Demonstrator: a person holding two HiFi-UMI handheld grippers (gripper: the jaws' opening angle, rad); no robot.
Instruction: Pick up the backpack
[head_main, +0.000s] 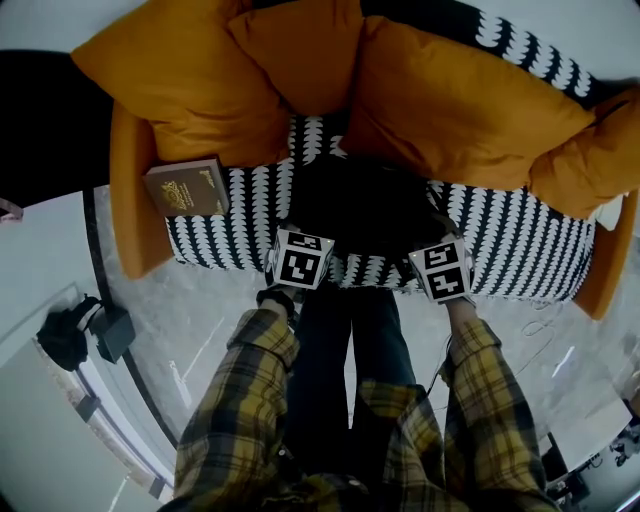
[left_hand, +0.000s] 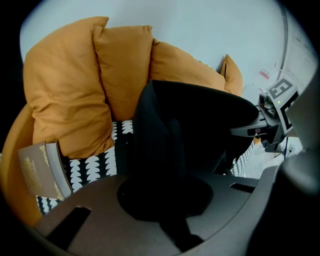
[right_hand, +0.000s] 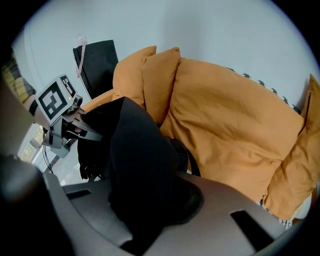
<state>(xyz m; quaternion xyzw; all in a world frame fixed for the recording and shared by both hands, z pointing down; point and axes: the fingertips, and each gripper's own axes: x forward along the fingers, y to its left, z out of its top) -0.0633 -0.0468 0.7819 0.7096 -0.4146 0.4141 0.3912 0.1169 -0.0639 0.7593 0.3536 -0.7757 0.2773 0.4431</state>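
Sofa (head_main: 510, 250): backpack (head_main: 365, 205) in both tools (left_hand: 167, 200) (right_hand: 145, 200)

The person wears a plaid shirt, its left sleeve (head_main: 235, 400) and right sleeve (head_main: 490, 400) checked in yellow and dark grey, over dark trousers (head_main: 350, 340). Each gripper carries a white cube printed with black square markers: the left cube (head_main: 302, 258) and the right cube (head_main: 441, 270). The left gripper (right_hand: 92, 131) has slim dark fingers below grey metal brackets; the right gripper (left_hand: 241, 131) looks alike. Close to each camera the housing (left_hand: 100, 210) is smooth matte grey with rectangular slots.
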